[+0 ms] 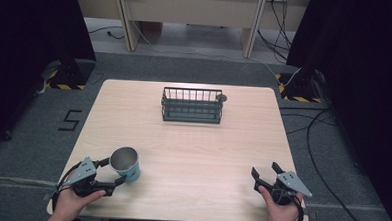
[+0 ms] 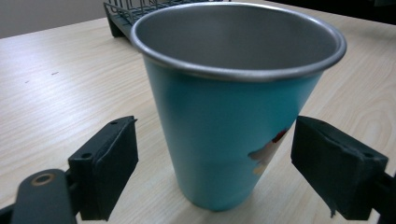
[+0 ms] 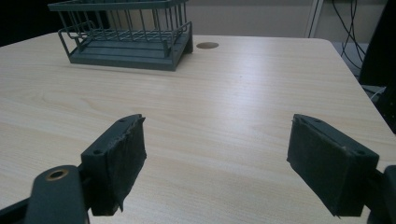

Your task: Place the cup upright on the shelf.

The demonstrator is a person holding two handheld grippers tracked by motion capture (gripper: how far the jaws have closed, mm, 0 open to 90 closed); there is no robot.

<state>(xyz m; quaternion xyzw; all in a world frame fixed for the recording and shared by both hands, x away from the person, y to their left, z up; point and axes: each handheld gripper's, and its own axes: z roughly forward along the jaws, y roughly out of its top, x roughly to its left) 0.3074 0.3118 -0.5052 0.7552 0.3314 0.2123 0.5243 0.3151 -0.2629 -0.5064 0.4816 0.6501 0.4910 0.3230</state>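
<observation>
A teal metal cup (image 1: pixel 126 163) with a silver rim and a small picture on its side stands upright near the table's front left. My left gripper (image 1: pixel 112 173) is open with one jaw on each side of the cup's lower half. In the left gripper view the cup (image 2: pixel 224 116) stands between the black pads (image 2: pixel 109 163), with a small gap on both sides. My right gripper (image 1: pixel 265 170) is open near the front right edge, and nothing lies between its pads (image 3: pixel 123 158).
A dark wire basket (image 1: pixel 191 105) stands at the back middle of the wooden table (image 1: pixel 197 155), also seen from the right gripper (image 3: pixel 126 42). A round cable hole (image 1: pixel 222 97) is beside its right end. Cables and stands lie on the floor around.
</observation>
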